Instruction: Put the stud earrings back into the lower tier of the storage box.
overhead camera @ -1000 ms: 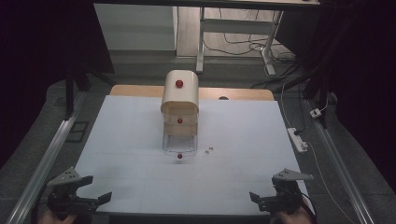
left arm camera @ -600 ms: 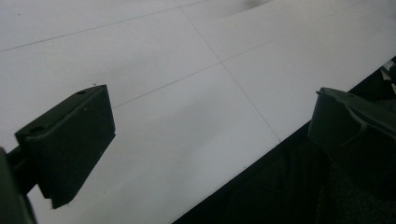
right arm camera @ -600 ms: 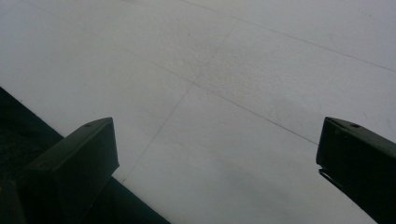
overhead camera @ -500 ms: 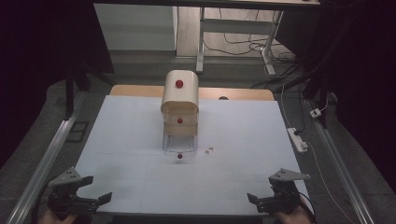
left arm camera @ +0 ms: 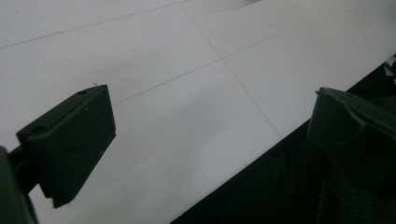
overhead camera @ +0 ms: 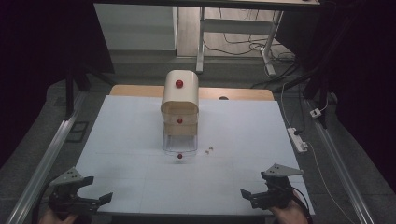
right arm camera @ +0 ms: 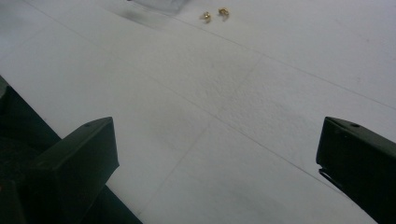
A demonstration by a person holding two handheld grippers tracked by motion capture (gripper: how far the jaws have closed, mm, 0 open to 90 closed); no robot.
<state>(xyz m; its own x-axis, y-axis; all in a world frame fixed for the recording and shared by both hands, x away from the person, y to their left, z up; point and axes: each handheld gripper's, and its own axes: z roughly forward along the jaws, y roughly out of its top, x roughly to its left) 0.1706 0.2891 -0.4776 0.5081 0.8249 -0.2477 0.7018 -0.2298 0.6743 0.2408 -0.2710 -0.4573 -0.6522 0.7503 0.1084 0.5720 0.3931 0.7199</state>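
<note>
A small beige drawer cabinet (overhead camera: 180, 95) with red knobs stands mid-table on the white sheet (overhead camera: 126, 140). Its clear bottom drawer (overhead camera: 179, 143) is pulled out toward me, red knob (overhead camera: 179, 156) in front. Two tiny gold pieces (overhead camera: 209, 150) lie on the sheet just right of that drawer; they also lie far ahead in the right gripper view, gold pieces (right arm camera: 214, 14). My left gripper (overhead camera: 98, 190) hovers open at the near left corner, over the sheet's edge (left arm camera: 210, 107). Open too, my right gripper (overhead camera: 254, 185) is at the near right edge (right arm camera: 217, 135). Neither holds anything.
A white power strip (overhead camera: 297, 140) and cable lie off the table's right side. Metal rails (overhead camera: 46, 154) run along both sides. Desk legs (overhead camera: 201, 42) and cables stand beyond the far edge. The sheet's dark front edge (left arm camera: 261, 186) is close under both grippers.
The right gripper has shifted slightly to the left along the near edge. The left gripper has hardly moved. The cabinet and gold pieces are unchanged.
</note>
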